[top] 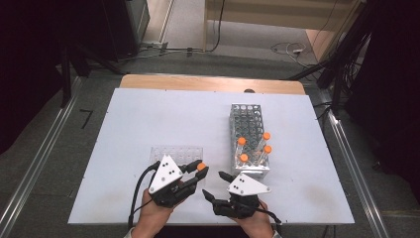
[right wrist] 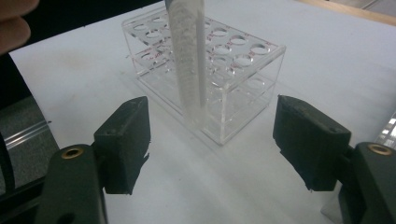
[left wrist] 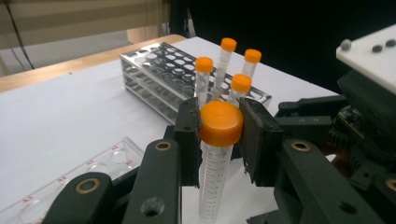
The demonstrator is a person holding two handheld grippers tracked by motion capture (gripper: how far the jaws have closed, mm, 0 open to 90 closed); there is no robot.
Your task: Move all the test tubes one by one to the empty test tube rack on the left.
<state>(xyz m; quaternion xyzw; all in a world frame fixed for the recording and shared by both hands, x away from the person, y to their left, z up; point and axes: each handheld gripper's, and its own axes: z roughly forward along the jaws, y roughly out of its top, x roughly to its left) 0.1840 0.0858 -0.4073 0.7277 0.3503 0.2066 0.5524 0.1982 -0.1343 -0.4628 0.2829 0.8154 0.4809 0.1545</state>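
Left gripper [top: 198,171] is clenched just under the orange cap of a clear tube [left wrist: 215,158], which hangs upright above the tabletop [top: 148,114] at 6 o'clock in the high view, between the clear plastic rack [top: 177,151] at 9 o'clock of it and the metal rack [top: 249,129] at 2 o'clock. Right gripper [right wrist: 212,140] stands released, with bare tabletop between its pads.

Judged from this, the tube has passed to the left gripper and is on its way to the clear rack. Next the tube's tip must line up over an open hole and go down straight.

Four capped tubes [left wrist: 224,65] crowd the metal rack's near end. Leftward the tabletop is bare, so a swing that way has room; the near edge lies just behind both hands.
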